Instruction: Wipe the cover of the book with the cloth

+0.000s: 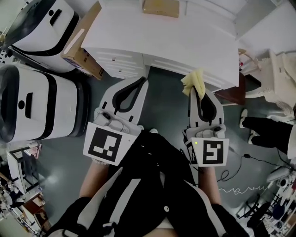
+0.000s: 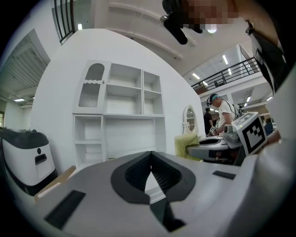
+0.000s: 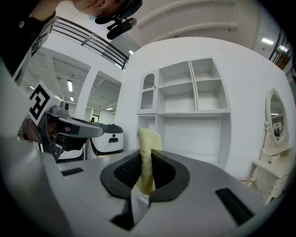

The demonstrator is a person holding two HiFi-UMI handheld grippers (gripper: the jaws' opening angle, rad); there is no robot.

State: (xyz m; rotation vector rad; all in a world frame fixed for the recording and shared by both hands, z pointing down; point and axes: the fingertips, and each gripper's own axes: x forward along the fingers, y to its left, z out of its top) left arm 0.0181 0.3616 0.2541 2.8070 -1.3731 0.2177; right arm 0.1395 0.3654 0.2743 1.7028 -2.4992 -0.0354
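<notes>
A brown book (image 1: pixel 160 7) lies at the far edge of the white desk (image 1: pixel 185 44). My right gripper (image 1: pixel 198 89) is shut on a pale yellow cloth (image 1: pixel 194 81), held level just in front of the desk's near edge. In the right gripper view the cloth (image 3: pixel 148 146) stands up between the closed jaws of that gripper (image 3: pixel 147 157). To its left, my left gripper (image 1: pixel 140 82) is shut with nothing in it, its tip near the desk's front. In the left gripper view its own jaws (image 2: pixel 150 156) meet, and the cloth (image 2: pixel 186 141) shows at the right.
A cardboard box (image 1: pixel 83 46) leans against the desk's left side. Two white-and-black machines (image 1: pixel 39 102) stand on the floor at the left. At the right are a white ornate chair (image 1: pixel 282 78), another person's legs (image 1: pixel 268 130) and cables (image 1: pixel 240 187). A white shelf unit (image 2: pixel 120 115) stands ahead.
</notes>
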